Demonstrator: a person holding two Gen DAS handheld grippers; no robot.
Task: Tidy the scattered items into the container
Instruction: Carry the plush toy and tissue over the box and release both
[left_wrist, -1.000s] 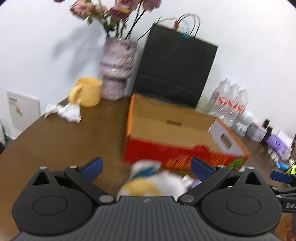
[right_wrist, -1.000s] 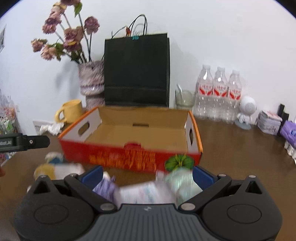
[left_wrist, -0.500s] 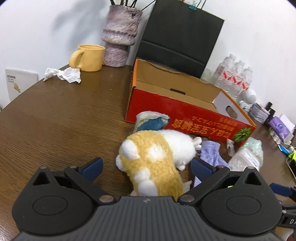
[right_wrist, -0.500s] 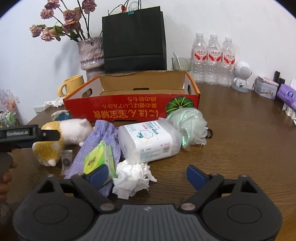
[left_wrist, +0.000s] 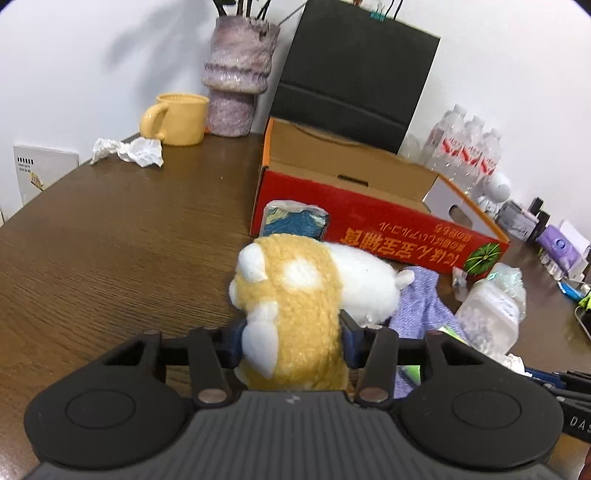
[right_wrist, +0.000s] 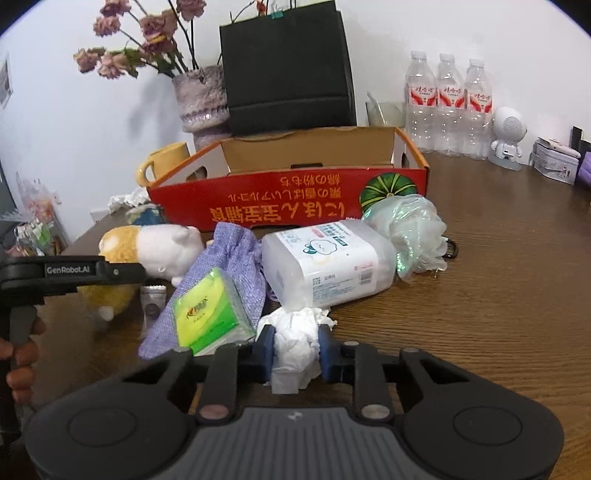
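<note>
An open red cardboard box (left_wrist: 376, 225) (right_wrist: 295, 206) stands on the brown table. My left gripper (left_wrist: 291, 338) is shut on a yellow-and-white plush toy (left_wrist: 295, 295) lying in front of the box; the toy also shows in the right wrist view (right_wrist: 155, 247). My right gripper (right_wrist: 295, 349) is shut on a crumpled white tissue (right_wrist: 295, 339). Near it lie a green tissue pack (right_wrist: 208, 314), a purple cloth pouch (right_wrist: 229, 258), a pack of wet wipes (right_wrist: 328, 262) and a pale green bath pouf (right_wrist: 410, 229). A blue-patterned packet (left_wrist: 293, 219) leans against the box.
A yellow mug (left_wrist: 181, 118), a purple vase (left_wrist: 236, 96), a black paper bag (left_wrist: 351, 77) and water bottles (right_wrist: 447, 99) stand along the wall. A second crumpled tissue (left_wrist: 129, 151) lies by the mug. Small items crowd the right table edge.
Both grippers have gone from open to shut: the left closed on the plush toy, the right moved forward and closed on the crumpled tissue.
</note>
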